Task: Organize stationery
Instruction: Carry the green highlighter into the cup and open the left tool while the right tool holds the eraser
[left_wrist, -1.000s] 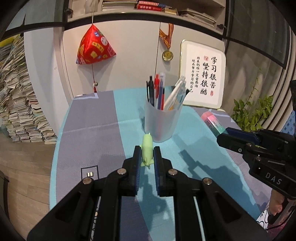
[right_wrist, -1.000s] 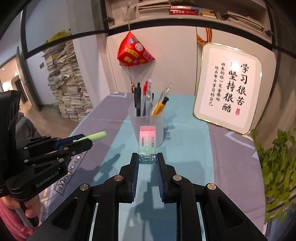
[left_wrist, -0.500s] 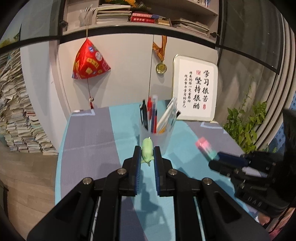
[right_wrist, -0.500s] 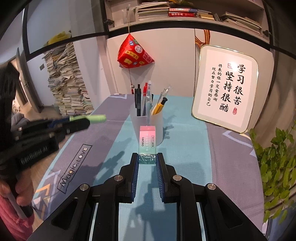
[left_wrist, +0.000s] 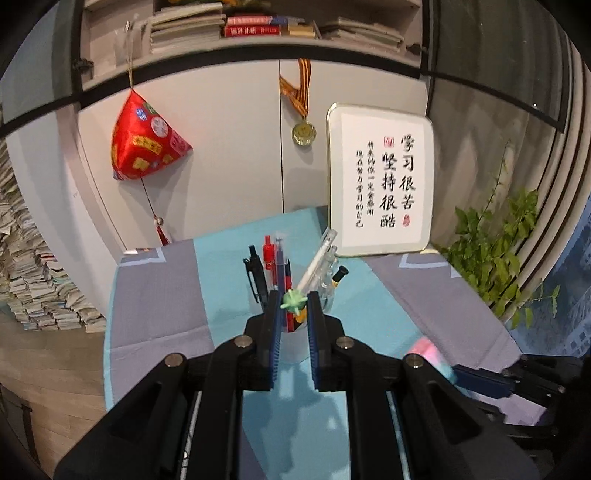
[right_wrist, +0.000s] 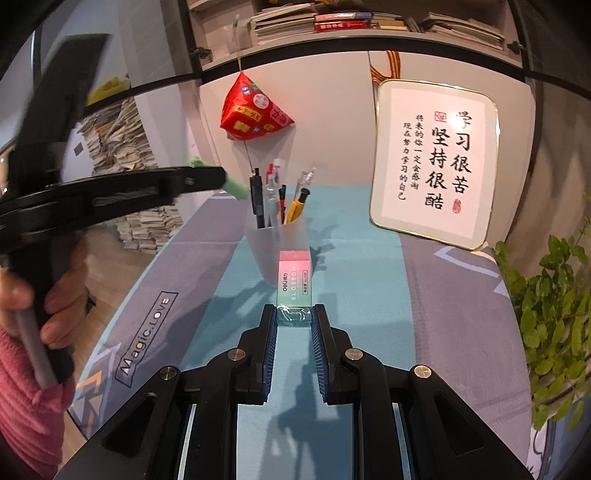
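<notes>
My left gripper (left_wrist: 293, 306) is shut on a green pen (left_wrist: 293, 301) with a leafy top, held above the frosted pen cup (left_wrist: 295, 339) that stands on the blue and grey mat. The cup (right_wrist: 277, 243) holds several pens (right_wrist: 275, 195). From the right wrist view the left gripper (right_wrist: 221, 181) hovers above the cup's left side with the green pen (right_wrist: 236, 186) pointing at it. My right gripper (right_wrist: 293, 317) is shut on a pink-to-green eraser (right_wrist: 293, 291), held just in front of the cup. The eraser shows blurred in the left wrist view (left_wrist: 428, 352).
A framed calligraphy board (right_wrist: 436, 162) leans at the back right. A red pyramid ornament (right_wrist: 253, 112) and a medal (left_wrist: 303, 133) hang on the wall. A green plant (right_wrist: 554, 310) stands at the right edge. Stacks of papers (left_wrist: 29, 288) rise on the left.
My left gripper has risen and moved forward with the green pen until it is over the cup. My right gripper has held the eraser nearly still in front of the cup.
</notes>
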